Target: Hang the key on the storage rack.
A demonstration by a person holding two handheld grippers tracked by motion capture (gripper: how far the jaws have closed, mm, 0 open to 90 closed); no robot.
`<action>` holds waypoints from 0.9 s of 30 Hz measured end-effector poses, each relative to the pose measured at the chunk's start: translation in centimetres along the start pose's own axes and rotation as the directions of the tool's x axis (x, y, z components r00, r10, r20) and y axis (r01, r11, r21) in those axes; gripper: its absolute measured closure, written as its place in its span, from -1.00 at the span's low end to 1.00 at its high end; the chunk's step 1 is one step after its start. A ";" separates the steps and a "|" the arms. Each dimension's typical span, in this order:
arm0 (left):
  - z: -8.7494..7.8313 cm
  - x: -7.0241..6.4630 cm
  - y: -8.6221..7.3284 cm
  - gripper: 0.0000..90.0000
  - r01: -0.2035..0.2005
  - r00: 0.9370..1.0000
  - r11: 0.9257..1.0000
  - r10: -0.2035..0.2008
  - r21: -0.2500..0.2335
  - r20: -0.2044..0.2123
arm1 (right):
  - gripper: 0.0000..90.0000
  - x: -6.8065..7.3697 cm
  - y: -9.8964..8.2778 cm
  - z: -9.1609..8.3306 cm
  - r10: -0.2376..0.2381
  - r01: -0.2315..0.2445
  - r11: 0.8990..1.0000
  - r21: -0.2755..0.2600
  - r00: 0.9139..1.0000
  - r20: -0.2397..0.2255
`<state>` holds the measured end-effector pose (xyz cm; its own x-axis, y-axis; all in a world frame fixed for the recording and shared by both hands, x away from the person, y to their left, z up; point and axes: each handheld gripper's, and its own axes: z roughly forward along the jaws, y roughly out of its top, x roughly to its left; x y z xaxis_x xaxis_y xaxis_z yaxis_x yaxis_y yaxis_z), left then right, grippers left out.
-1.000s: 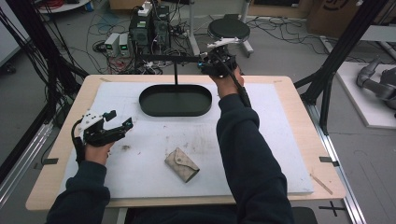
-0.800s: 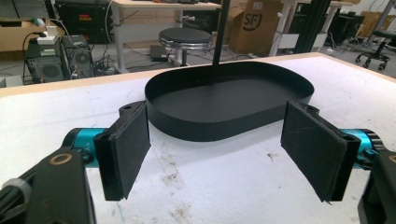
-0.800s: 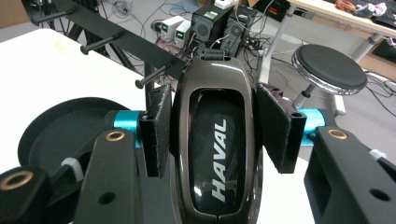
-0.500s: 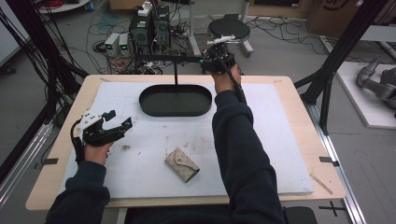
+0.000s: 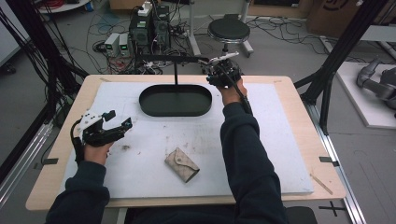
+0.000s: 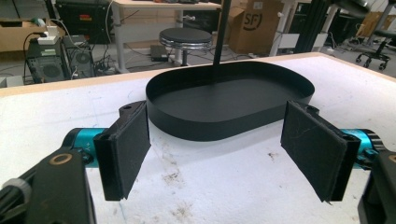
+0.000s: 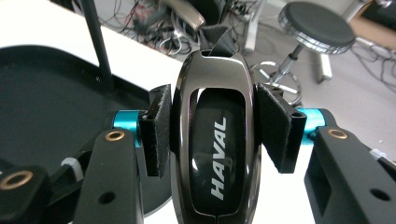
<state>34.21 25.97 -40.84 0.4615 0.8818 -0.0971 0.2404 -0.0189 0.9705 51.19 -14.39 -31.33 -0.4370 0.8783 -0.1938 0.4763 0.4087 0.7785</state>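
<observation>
- I am holding the right claw [image 7: 212,135] past the far right end of the black oval tray [image 5: 175,111], near the desk's [image 5: 299,154] far edge, with my right arm stretched forward across the white mat [image 5: 280,140].
- Its two padded jaws are pinching a glossy dark car key fob [image 7: 215,140] from both sides; the fob is standing upright between them, with the word HAVAL reading along its face.
- A dark strap end is sticking up from the top of the fob; what it attaches to I cannot tell.
- In the right gripper view the fob is sitting above the mat just beside the tray's rim, with the thin black post [image 7: 97,42] rising from the tray to its left.
- I am keeping the left claw [image 5: 117,122] low over the near left part of the mat, well apart from the right one.
- Its jaws are standing wide apart with nothing between them, and they are pointing toward the tray [image 6: 224,100].
- A small beige pouch [image 5: 182,164] is lying flat on the mat near the front, between my two arms, touching neither claw.
- Brown smudges are marking the mat around the pouch and ahead of the left claw.
- A round black stool [image 5: 229,31] is standing on the floor beyond the desk.
</observation>
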 end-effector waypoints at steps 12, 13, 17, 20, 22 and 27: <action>0.1 0.0 0.0 -0.47 -0.003 1.000 1.000 0.003 0.003 0.005 | 0.08 0.8 -1.4 2.4 0.005 -0.006 0.997 0.072 1.000 0.014; 0.1 0.0 0.0 -0.47 -0.004 1.000 1.000 0.004 0.004 0.005 | 0.06 0.8 -1.4 2.4 0.001 -0.003 0.998 0.070 1.000 0.019; 0.1 0.0 0.0 -0.47 -0.003 1.000 1.000 0.003 0.004 0.005 | 0.02 0.6 -1.0 1.4 0.007 -0.007 1.000 0.027 1.000 0.024; 0.0 0.0 0.0 -0.47 -0.004 1.000 1.000 0.004 0.002 0.005 | 0.03 0.2 -0.8 0.1 0.001 -0.001 1.000 0.001 1.000 0.011; 0.0 0.0 0.0 -0.47 -0.005 1.000 1.000 0.005 0.003 0.007 | 0.03 -0.2 -0.7 -1.0 -0.009 0.009 1.000 -0.017 1.000 0.002; 0.0 -0.1 0.0 -0.47 -0.016 1.000 1.000 0.016 -0.005 0.011 | -0.27 -1.0 -0.8 -3.9 -0.057 0.057 0.998 -0.006 0.998 -0.037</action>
<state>34.18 25.86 -40.84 0.4747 0.8761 -0.0843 0.2292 -0.0306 0.9729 48.24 -16.54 -29.45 -0.4916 0.8437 -0.2154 0.4465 0.4566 0.7695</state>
